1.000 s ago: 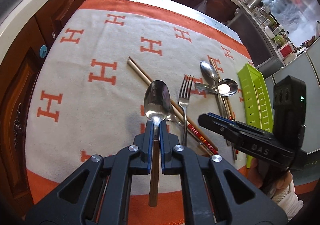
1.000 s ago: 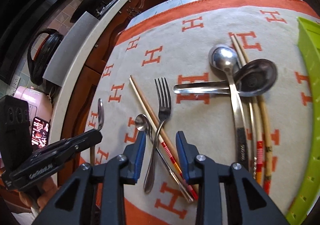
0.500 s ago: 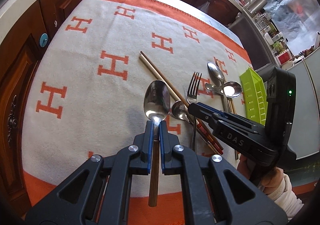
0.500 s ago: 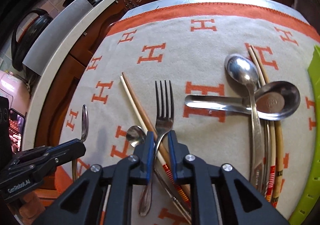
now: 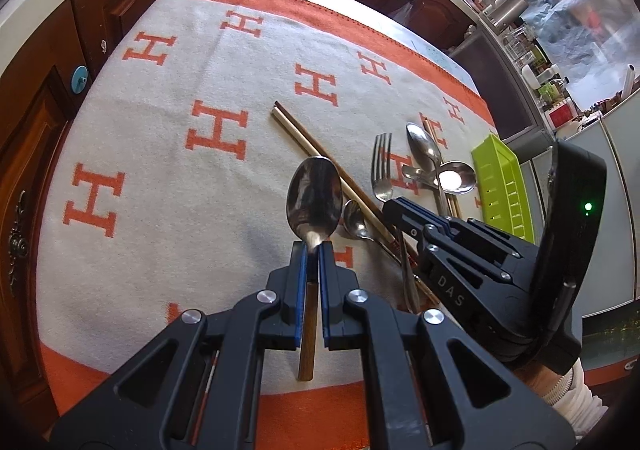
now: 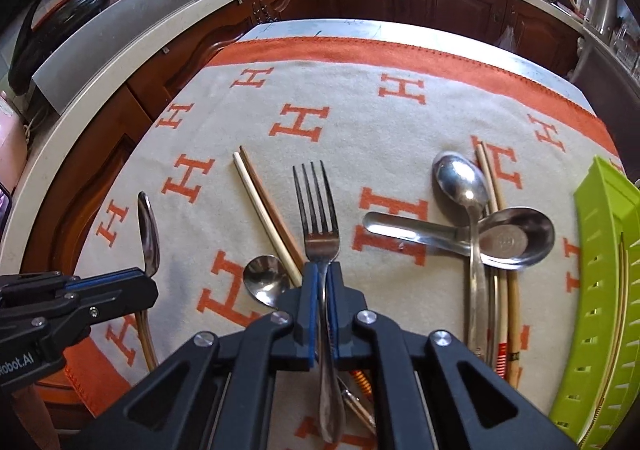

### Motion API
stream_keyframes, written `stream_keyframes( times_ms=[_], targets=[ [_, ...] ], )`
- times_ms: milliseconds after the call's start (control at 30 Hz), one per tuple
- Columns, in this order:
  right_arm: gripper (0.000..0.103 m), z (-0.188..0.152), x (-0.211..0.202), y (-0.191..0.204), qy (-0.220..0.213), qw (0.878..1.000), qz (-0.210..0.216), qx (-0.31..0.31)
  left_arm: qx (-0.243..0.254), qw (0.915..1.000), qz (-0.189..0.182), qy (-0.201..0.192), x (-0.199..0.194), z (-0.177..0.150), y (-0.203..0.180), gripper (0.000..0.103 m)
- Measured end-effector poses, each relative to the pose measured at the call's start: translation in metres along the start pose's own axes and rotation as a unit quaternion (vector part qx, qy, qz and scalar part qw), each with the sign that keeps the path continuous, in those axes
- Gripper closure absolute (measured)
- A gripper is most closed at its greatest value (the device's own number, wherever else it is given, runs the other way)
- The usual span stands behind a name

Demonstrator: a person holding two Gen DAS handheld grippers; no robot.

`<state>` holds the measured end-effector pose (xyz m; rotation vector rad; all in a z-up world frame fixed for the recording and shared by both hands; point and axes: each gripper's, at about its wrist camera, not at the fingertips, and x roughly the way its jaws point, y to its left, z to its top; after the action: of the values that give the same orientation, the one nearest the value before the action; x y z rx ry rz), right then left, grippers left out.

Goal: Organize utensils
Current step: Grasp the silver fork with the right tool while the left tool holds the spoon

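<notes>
At lower centre of the left wrist view, the left gripper clamps the neck of a wooden-handled steel spoon. In the right wrist view, the right gripper, its jaws just closed, pinches the silver fork at lower centre over the cream-and-orange H-patterned blanket. A lime-green slotted plastic tray lies at the right edge.
</notes>
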<state>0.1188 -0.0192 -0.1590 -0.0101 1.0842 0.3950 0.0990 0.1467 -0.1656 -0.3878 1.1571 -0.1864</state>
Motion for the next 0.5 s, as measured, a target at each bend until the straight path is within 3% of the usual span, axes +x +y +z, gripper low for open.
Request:
stream_keyframes(
  times_ms=[267,500],
  targets=[
    [0.099,-0.006,-0.023,-0.016,-0.013,0.999,0.035,0.02,0.012,0.9998,-0.015,-0.002,-0.002,-0.002,-0.007,0.099],
    [0.099,-0.023,-0.061,-0.036,-0.061,0.994,0.078,0.041,0.068,0.9963,-0.05,-0.018,-0.014,-0.009,-0.036,0.099]
  ],
)
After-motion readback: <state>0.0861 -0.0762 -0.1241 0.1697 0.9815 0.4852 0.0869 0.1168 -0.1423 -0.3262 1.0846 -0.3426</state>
